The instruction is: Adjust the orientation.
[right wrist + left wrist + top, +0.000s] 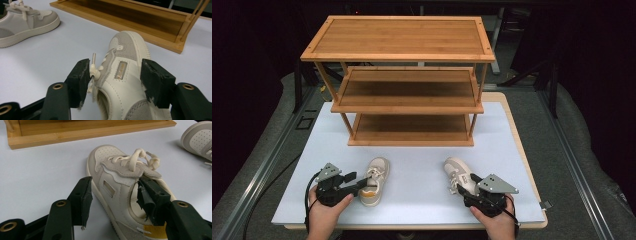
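white table [422, 200] — shoes [374, 181] near front edge

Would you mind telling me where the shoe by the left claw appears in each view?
High view: left shoe, lower left of centre, at the left claw.
Left gripper view: centre, between the jaws.
Right gripper view: top left corner.
Shared landmark: the bamboo rack's bottom shelf.

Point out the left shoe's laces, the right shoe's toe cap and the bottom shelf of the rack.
left shoe's laces [136, 158], left gripper view, on the knot.
right shoe's toe cap [128, 41], right gripper view, on the grey suede.
bottom shelf [411, 124], high view, on its bare board.
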Demonstrator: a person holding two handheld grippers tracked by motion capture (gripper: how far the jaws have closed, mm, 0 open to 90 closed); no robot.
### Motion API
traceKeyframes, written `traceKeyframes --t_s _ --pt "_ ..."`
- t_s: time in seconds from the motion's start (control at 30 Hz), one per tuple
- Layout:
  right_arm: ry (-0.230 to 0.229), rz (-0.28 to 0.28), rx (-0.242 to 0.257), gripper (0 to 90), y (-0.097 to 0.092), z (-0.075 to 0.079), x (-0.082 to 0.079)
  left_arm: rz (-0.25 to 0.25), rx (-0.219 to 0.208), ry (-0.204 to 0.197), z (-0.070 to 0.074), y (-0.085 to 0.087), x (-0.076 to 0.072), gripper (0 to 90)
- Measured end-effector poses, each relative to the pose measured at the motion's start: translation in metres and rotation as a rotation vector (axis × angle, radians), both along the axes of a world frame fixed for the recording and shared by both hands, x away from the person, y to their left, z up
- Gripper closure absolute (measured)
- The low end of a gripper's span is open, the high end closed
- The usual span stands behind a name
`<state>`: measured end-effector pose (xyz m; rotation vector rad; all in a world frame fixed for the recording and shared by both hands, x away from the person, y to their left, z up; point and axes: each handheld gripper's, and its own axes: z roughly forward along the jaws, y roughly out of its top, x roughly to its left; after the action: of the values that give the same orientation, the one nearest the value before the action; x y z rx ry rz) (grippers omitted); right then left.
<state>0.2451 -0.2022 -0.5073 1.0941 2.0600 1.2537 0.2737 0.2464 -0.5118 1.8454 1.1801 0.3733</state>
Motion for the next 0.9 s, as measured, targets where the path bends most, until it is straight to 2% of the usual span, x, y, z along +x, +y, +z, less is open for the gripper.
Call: traceKeyframes --t_s 0.23,0.33,0.43,0.47,0.5,0.53,0.57,0.6,0.63,0.7,0.73,0.77,0.8,0.87,0.9 --pt "0.023 -0.027 0.058 38.8 -0.013 -0.001 0.011 -0.001 -0.004 0.004 0.0 0.0 0.001 44.7" --pt "0.05 -0.039 0.079 36.9 -0.021 -0.002 0.019 0.0 -0.002 0.004 -0.001 0.0 0.001 44.6" --pt "0.098 -0.061 0.136 36.8 -0.034 -0.006 0.031 0.001 -0.005 0.003 -0.001 0.0 0.001 44.6" --pt "0.136 -0.062 0.186 38.7 -0.041 -0.007 0.039 0.0 -0.003 0.007 -0.002 -0.001 0.002 44.6" --pt "0.136 -0.062 0.186 38.7 -0.041 -0.007 0.039 0.0 -0.003 0.007 -0.002 -0.001 0.002 44.6" --pt "0.176 -0.078 0.25 40.7 -0.054 -0.009 0.05 0.001 -0.005 0.008 -0.002 -0.001 0.002 44.6" --pt "0.176 -0.078 0.25 40.7 -0.054 -0.009 0.05 0.001 -0.005 0.008 -0.002 -0.001 0.002 44.6" --pt "0.174 -0.145 0.272 42.5 -0.064 -0.009 0.055 0.0 -0.005 0.008 -0.002 -0.001 0.002 44.5" --pt "0.174 -0.145 0.272 42.5 -0.064 -0.009 0.055 0.0 -0.005 0.008 -0.002 -0.001 0.002 44.6" --pt "0.187 -0.143 0.302 42.3 -0.073 -0.01 0.055 0.001 -0.006 0.007 -0.003 -0.001 0.002 44.6" --pt "0.174 -0.148 0.247 43.5 -0.075 -0.009 0.053 0.003 -0.009 0.009 -0.004 -0.001 0.003 44.6" --pt "0.174 -0.148 0.247 43.5 -0.075 -0.009 0.053 0.003 -0.009 0.009 -0.004 -0.001 0.003 44.6" --pt "0.171 -0.148 0.196 45.0 -0.075 -0.008 0.052 0.0 -0.007 0.011 -0.004 -0.001 0.003 44.6" --pt "0.169 -0.121 0.13 48.7 -0.072 -0.004 0.051 0.0 -0.002 0.012 -0.004 -0.002 0.003 44.7" --pt "0.155 -0.101 0.076 52.5 -0.068 0.0 0.05 -0.001 -0.002 0.013 -0.004 -0.002 0.003 44.7"
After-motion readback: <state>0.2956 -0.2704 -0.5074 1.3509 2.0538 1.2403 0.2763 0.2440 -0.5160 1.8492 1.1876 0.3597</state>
